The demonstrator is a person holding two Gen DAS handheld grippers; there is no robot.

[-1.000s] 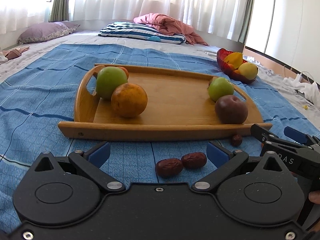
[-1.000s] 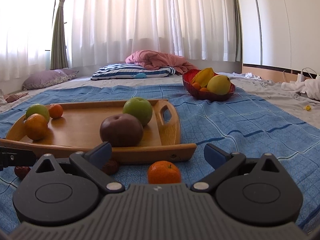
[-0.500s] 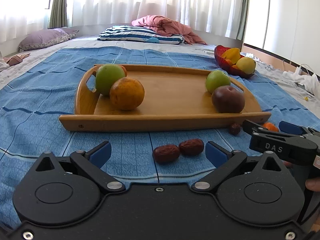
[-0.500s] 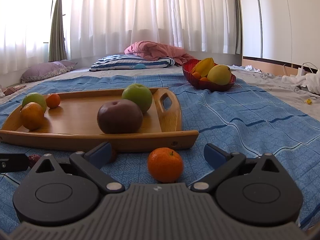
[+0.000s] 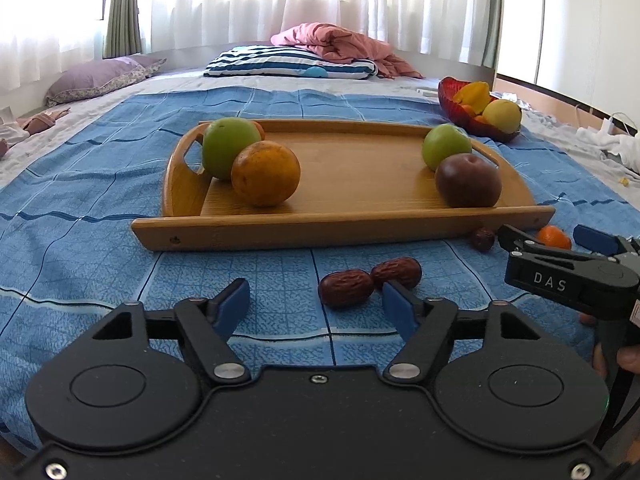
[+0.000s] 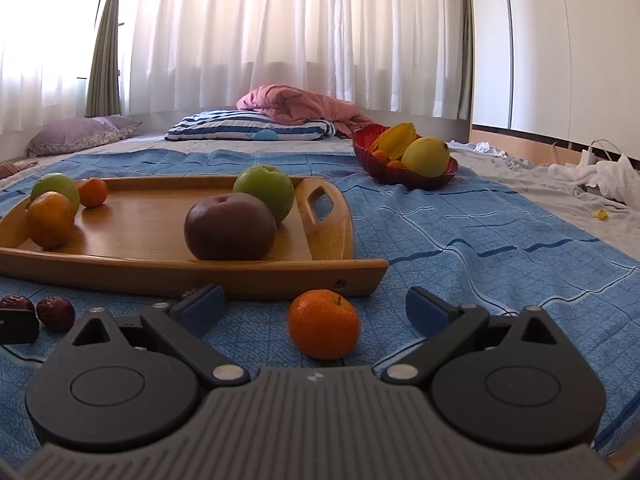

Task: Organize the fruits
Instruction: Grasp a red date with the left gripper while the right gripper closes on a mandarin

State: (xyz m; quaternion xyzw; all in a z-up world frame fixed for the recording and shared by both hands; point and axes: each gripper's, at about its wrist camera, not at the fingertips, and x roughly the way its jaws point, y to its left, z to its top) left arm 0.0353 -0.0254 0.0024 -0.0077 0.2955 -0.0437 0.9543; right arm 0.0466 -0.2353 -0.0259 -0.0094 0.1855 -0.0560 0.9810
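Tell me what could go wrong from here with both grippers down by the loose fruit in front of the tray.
1. The left gripper, whose jaws have just been closing, has two touching dates ahead; it might pinch only one or knock the other.
2. The mandarin between the open right gripper jaws is round and may roll on the soft blue blanket.
3. The grippers sit close together and might collide.
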